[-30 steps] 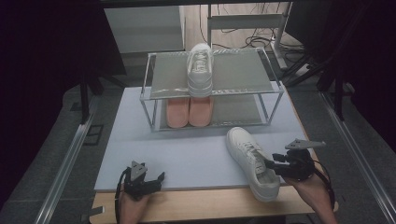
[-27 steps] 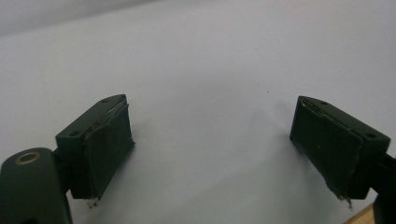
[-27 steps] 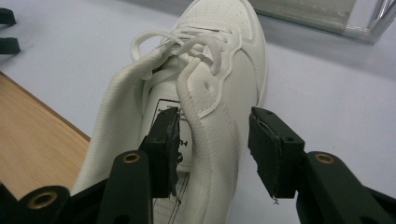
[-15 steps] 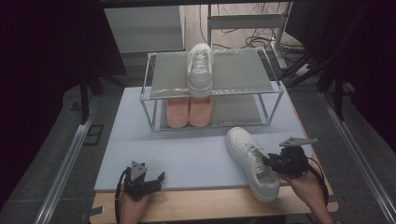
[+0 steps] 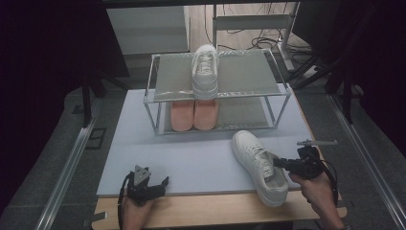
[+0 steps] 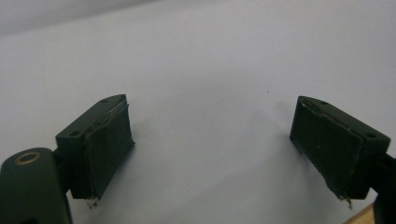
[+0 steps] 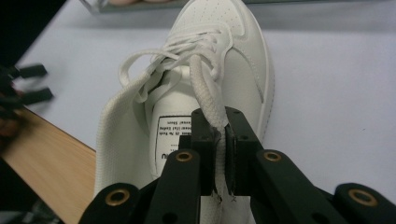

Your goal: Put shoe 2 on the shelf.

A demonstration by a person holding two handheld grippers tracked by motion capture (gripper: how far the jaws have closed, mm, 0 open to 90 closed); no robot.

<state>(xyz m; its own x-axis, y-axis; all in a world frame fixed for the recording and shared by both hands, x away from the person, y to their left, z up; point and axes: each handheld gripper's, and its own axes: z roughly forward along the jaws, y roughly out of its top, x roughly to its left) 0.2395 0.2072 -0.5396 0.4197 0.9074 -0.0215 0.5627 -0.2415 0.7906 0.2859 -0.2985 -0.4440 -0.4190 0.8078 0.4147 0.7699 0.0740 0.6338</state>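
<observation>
From above, we held the right gripper [image 5: 280, 164] at the collar of the sneaker [image 5: 261, 165] lying on the bench [image 5: 201, 158] before the rack [image 5: 218, 86], whose mate [image 5: 205, 72] sat on top. Our left gripper [image 6: 212, 154] rested with fingers wide, empty. Up close, the right fingers [image 7: 204, 140], just closing, pinched the sneaker's side wall to lift it.
</observation>
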